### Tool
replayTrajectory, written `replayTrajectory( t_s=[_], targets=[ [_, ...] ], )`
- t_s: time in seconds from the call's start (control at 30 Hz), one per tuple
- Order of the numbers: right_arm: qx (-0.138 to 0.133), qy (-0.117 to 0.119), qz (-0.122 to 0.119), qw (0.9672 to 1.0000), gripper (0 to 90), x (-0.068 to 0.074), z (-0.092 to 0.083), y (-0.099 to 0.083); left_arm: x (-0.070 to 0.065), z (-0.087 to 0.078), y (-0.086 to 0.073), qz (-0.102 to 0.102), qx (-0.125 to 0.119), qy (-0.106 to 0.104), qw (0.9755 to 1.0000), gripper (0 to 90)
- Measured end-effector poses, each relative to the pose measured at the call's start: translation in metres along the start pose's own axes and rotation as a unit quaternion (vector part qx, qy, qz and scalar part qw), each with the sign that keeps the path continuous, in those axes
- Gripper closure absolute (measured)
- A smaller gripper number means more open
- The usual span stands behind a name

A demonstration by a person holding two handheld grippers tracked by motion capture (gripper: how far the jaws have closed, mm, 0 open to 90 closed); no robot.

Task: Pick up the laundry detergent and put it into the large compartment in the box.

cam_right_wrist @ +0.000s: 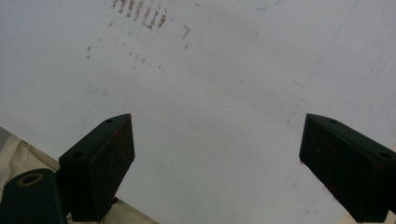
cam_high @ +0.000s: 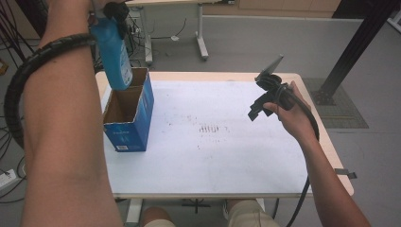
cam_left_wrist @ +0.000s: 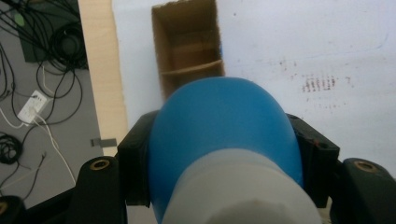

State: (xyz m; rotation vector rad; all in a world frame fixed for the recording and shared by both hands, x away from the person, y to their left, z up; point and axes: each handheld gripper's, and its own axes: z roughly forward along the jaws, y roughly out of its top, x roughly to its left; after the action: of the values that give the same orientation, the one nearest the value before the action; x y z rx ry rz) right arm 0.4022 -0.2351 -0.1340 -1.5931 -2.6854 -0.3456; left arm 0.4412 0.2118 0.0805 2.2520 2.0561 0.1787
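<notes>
Blue bottle point(cam_high: 115, 54) hangs upright above open box point(cam_high: 137, 123).

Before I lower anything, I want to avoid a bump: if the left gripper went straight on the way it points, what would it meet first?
Probably the open cardboard box; the left gripper, clamped on the blue bottle, points down at its opening, though depth is unclear.

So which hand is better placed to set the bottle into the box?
Left: its gripper already grips the blue bottle above the open box. The right gripper hangs open, far off.
</notes>
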Motion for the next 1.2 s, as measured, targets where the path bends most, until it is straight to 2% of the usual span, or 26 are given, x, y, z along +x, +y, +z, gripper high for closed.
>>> replayTrajectory(
  t_s=[0.1,0.3,0.37,0.67,0.77,0.83,1.03,1.2],
  targets=[
    [0.002,-0.001,0.004,1.0,10.1,-0.002,0.0,-0.001,0.008,0.009,-0.001,-0.01,0.006,-0.001,0.9999,37.0],
    [0.001,-0.001,0.007,1.0,10.1,-0.004,0.0,-0.004,0.016,0.022,-0.003,-0.017,0.01,-0.006,0.9998,36.9],
    [0.003,-0.001,0.007,1.0,10.1,-0.004,0.002,-0.004,0.019,0.031,-0.004,-0.023,0.01,-0.007,0.9997,36.9],
    [0.008,0.003,0.008,0.9999,10.1,-0.005,0.008,-0.004,0.026,0.056,-0.005,-0.024,0.023,-0.009,0.9994,36.9],
    [0.009,0.002,0.01,0.9999,10.1,-0.006,0.008,-0.004,0.029,0.071,-0.005,-0.025,0.03,-0.011,0.9992,36.9],
    [0.008,0.002,0.011,0.9999,10.1,-0.006,0.008,-0.005,0.029,0.074,-0.006,-0.025,0.03,-0.011,0.9992,36.9],
    [0.011,0.003,0.012,0.9999,10.1,-0.006,0.011,-0.004,0.033,0.1,-0.004,-0.024,0.044,-0.02,0.9985,37.0],
    [0.011,0.003,0.012,0.9999,10.1,-0.007,0.012,-0.004,0.034,0.112,-0.004,-0.023,0.048,-0.023,0.9983,36.9]
  ],
)
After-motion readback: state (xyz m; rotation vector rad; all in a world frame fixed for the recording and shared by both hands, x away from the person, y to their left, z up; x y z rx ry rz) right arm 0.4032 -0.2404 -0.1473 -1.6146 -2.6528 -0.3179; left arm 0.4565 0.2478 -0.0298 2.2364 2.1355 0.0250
